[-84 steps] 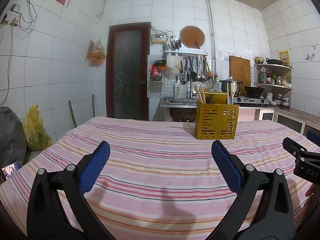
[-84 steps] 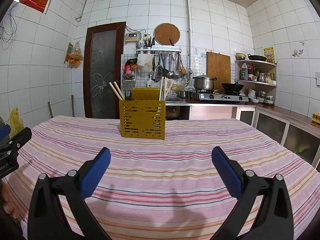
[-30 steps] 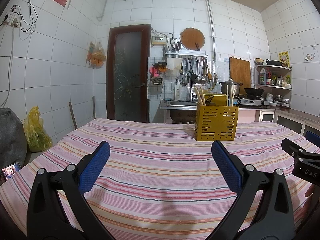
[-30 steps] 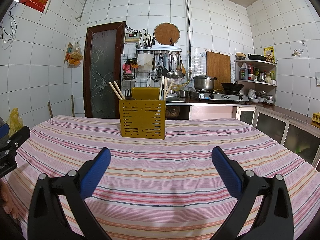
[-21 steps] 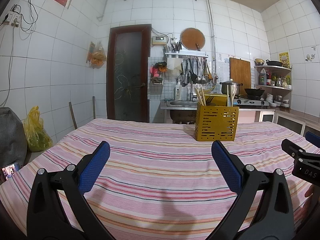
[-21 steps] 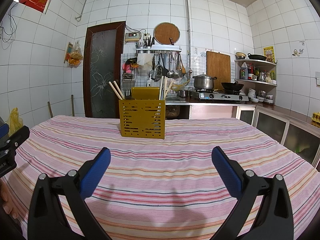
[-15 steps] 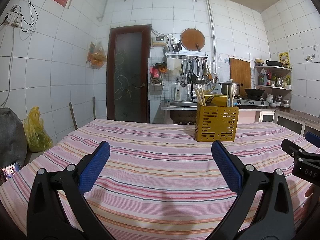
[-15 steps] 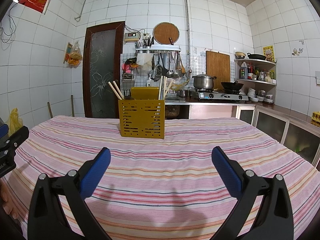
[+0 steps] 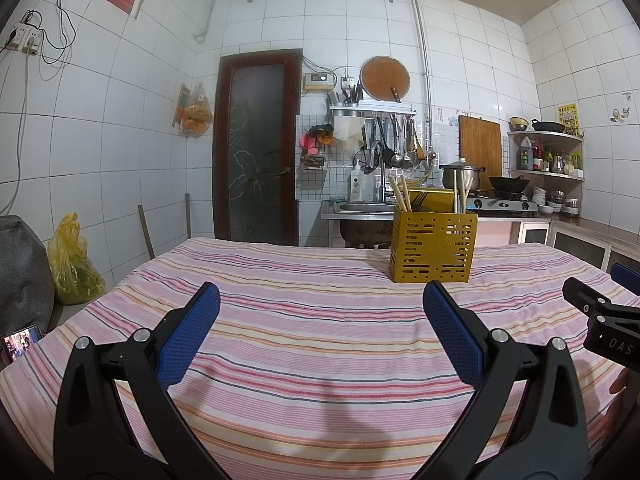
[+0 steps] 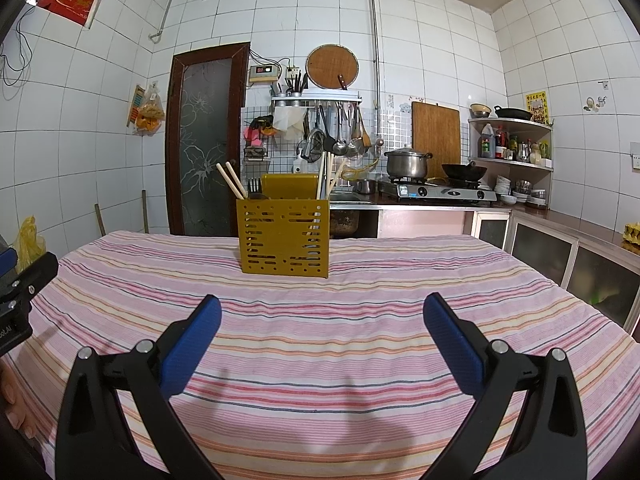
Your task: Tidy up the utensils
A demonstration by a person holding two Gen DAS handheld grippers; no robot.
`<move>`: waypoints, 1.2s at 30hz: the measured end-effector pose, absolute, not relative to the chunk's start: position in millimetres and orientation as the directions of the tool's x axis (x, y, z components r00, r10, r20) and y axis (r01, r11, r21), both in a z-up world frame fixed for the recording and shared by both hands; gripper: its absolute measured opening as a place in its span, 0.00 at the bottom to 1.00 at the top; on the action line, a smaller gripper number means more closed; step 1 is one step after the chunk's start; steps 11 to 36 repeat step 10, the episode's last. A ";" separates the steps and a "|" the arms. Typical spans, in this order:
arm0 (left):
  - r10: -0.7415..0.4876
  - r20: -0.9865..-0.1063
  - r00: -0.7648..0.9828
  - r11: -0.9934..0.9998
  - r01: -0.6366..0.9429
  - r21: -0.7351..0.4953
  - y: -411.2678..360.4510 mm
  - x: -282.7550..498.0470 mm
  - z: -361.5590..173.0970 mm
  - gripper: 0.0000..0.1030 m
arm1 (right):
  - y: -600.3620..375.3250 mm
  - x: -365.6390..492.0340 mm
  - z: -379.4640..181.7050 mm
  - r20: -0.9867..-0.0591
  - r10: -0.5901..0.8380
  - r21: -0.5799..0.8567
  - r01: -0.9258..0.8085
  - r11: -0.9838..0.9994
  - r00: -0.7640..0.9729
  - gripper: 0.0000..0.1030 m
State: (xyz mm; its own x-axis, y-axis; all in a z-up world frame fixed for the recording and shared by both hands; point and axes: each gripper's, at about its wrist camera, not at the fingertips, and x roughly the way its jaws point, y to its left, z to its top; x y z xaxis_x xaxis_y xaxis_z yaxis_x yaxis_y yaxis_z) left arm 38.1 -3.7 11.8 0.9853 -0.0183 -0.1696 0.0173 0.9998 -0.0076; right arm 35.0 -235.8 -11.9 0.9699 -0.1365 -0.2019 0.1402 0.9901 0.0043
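Observation:
A yellow slotted utensil holder [image 9: 434, 246] stands upright on the striped tablecloth [image 9: 304, 320], far from both grippers; it also shows in the right wrist view [image 10: 285, 236]. Wooden chopsticks [image 10: 231, 185] lean out of its left side, pale chopsticks [image 10: 325, 178] stand at its right, and a dark fork [image 10: 253, 189] pokes up between. My left gripper [image 9: 320, 334] is open and empty, low over the near part of the cloth. My right gripper [image 10: 322, 336] is open and empty too, and part of it shows at the right edge of the left wrist view [image 9: 600, 320].
Behind the table are a sink with hanging ladles [image 10: 338, 136], a gas stove with a pot [image 10: 408, 164] and wok, a corner shelf [image 10: 512, 140] and a dark door [image 10: 204, 140]. A yellow bag [image 9: 74, 264] and a phone [image 9: 20, 340] lie left of the table.
Both grippers have stayed open and nearly still. The left view has tipped slightly, so the holder sits a touch lower and nearer in frame.

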 end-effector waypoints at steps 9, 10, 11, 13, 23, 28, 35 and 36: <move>-0.022 -0.174 0.985 1.000 0.021 -0.007 -3.2 39.3 17.2 0.95 | -236.1 35.0 -11.5 -0.203 -0.136 0.004 0.140 0.990 0.970 0.96; -0.022 -0.173 0.985 1.000 0.021 -0.007 -3.4 39.0 16.9 0.95 | -235.8 34.8 -11.6 -0.203 -0.136 0.004 0.140 0.990 0.970 0.96; -0.022 -0.173 0.985 1.000 0.021 -0.007 -3.4 39.0 16.9 0.95 | -235.8 34.8 -11.6 -0.203 -0.136 0.004 0.140 0.990 0.970 0.96; -0.022 -0.173 0.985 1.000 0.021 -0.007 -3.4 39.0 16.9 0.95 | -235.8 34.8 -11.6 -0.203 -0.136 0.004 0.140 0.990 0.970 0.96; -0.022 -0.173 0.985 1.000 0.021 -0.007 -3.4 39.0 16.9 0.95 | -235.8 34.8 -11.6 -0.203 -0.136 0.004 0.140 0.990 0.970 0.96; -0.022 -0.173 0.985 1.000 0.021 -0.007 -3.4 39.0 16.9 0.95 | -235.8 34.8 -11.6 -0.203 -0.136 0.004 0.140 0.990 0.970 0.96; -0.022 -0.173 0.985 1.000 0.021 -0.007 -3.4 39.0 16.9 0.95 | -235.8 34.8 -11.6 -0.203 -0.136 0.004 0.140 0.990 0.970 0.96; -0.022 -0.173 0.985 1.000 0.021 -0.007 -3.4 39.0 16.9 0.95 | -235.8 34.8 -11.6 -0.203 -0.136 0.004 0.140 0.990 0.970 0.96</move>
